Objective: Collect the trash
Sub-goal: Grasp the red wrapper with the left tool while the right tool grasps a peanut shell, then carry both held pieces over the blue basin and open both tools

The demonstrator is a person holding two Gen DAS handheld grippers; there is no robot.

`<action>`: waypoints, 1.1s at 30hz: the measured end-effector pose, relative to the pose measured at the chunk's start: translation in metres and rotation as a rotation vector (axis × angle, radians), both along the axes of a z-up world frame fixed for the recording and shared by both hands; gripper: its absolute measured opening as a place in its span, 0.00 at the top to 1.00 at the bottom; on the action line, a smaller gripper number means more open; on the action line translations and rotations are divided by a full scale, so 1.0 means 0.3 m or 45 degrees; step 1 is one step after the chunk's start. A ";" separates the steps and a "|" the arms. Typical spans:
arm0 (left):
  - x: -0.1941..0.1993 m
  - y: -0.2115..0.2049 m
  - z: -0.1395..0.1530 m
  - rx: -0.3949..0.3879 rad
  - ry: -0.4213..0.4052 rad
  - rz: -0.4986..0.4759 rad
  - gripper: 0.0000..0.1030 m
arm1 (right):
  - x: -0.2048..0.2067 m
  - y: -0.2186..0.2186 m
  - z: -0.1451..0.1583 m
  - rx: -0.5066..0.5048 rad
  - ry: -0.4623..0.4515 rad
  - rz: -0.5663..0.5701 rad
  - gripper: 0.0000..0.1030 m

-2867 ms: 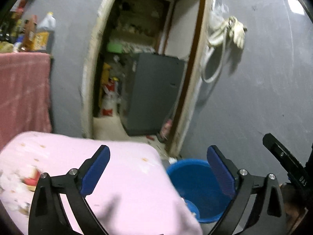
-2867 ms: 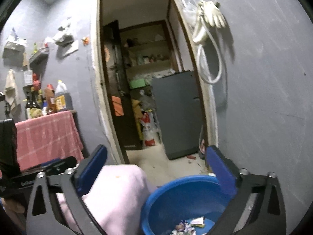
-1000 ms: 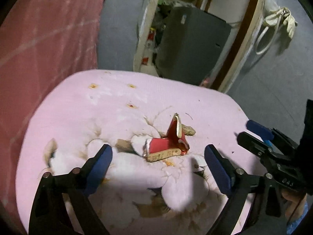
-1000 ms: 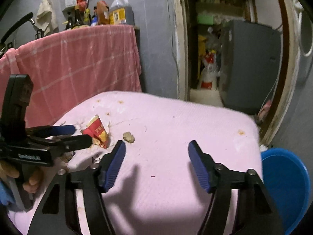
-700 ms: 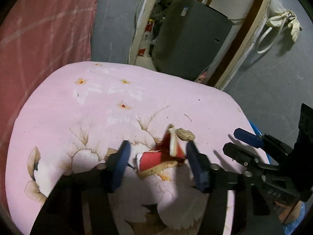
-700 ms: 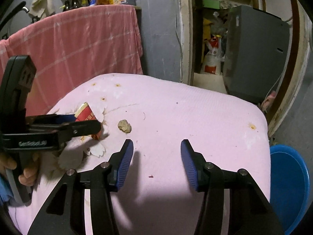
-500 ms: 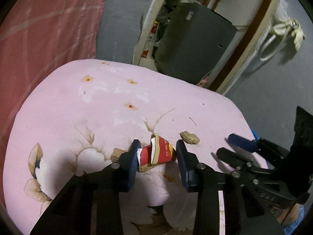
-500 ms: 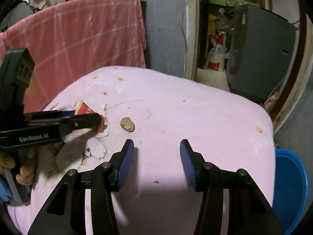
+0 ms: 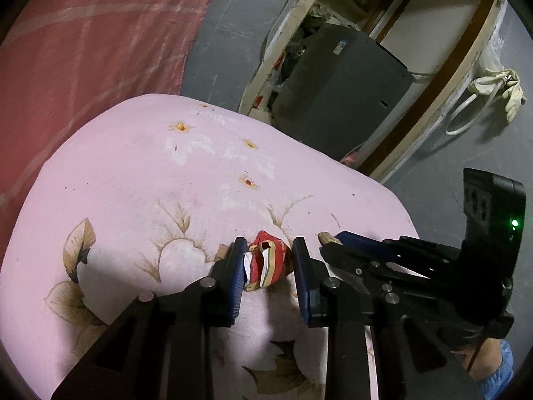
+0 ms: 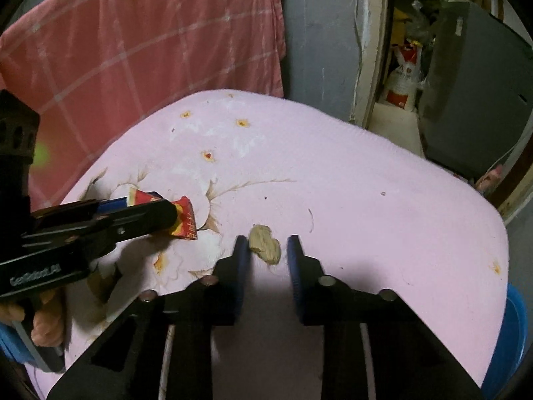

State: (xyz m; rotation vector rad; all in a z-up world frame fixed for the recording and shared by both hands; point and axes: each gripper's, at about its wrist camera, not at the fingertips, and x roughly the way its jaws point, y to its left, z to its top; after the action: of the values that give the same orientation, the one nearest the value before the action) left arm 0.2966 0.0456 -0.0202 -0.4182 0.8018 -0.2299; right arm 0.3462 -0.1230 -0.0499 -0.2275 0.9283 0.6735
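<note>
Left wrist view: both grippers angle down over the pink flowered cloth [image 9: 140,180].
Left gripper [image 9: 269,263] jaws closing on a red wrapper [image 9: 268,261]; right gripper [image 10: 268,253] jaws closing around a peanut shell [image 10: 265,238].

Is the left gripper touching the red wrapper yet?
Touching. Left wrist view: left gripper, jaws closing, has both pads pressed against the crumpled red wrapper, no gap either side.

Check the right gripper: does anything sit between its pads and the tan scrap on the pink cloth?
Nothing visible does. The tan scrap lies between the closing right gripper pads on the pink cloth, not yet pinched.
</note>
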 end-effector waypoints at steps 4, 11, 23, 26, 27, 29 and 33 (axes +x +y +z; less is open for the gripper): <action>-0.005 0.006 0.003 0.008 -0.019 -0.006 0.80 | -0.003 -0.021 0.006 0.037 0.009 -0.005 0.85; -0.057 -0.032 0.039 0.073 -0.146 -0.033 0.81 | -0.101 -0.079 0.071 0.124 -0.152 -0.072 0.85; -0.157 -0.181 0.148 0.170 -0.379 -0.055 0.82 | -0.307 -0.319 0.183 0.319 -0.500 -0.344 0.85; -0.169 -0.241 0.196 0.147 -0.443 -0.065 0.82 | -0.340 -0.387 0.242 0.345 -0.590 -0.403 0.85; -0.170 -0.255 0.205 0.144 -0.458 -0.071 0.82 | -0.351 -0.397 0.259 0.345 -0.618 -0.417 0.85; -0.174 -0.294 0.234 0.145 -0.505 -0.089 0.82 | -0.378 -0.441 0.299 0.357 -0.682 -0.453 0.85; -0.186 -0.377 0.280 0.147 -0.580 -0.130 0.82 | -0.424 -0.523 0.358 0.392 -0.779 -0.522 0.85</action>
State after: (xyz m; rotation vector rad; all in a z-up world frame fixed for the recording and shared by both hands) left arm 0.2407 -0.0676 0.0638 -0.2025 0.3857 -0.3571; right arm 0.2191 -0.2799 0.0574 0.0380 0.2601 0.3228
